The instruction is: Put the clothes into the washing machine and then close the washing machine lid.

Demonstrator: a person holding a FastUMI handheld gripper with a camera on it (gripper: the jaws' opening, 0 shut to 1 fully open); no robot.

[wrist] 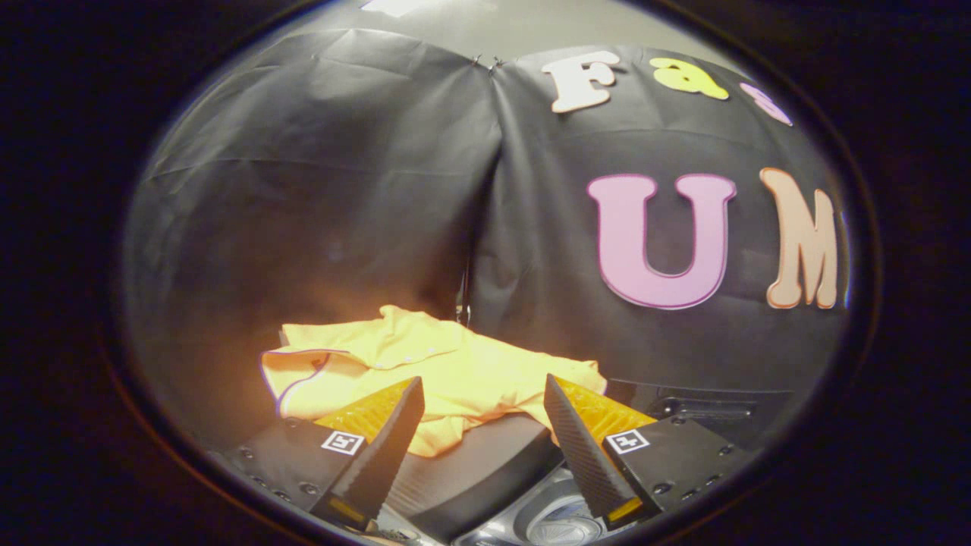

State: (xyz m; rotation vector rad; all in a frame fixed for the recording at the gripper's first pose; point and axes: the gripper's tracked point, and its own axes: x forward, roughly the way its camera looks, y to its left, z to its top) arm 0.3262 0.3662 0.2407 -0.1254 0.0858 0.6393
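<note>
Black cloth backs the booth — a yellow shirt [447, 364] lies on the washer [485, 470], just beyond the open, empty gripper [483, 402]. Pickup step: advance, then pinch the near hem.

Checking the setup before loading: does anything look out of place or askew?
The yellow shirt lies crumpled, one edge drooping over the dark lid, just beyond the open fingers of the gripper, not in the washing machine yet.

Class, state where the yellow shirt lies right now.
In the gripper view, the yellow shirt lies just beyond the open gripper, draped over a dark surface in front of the booth wall.
</note>
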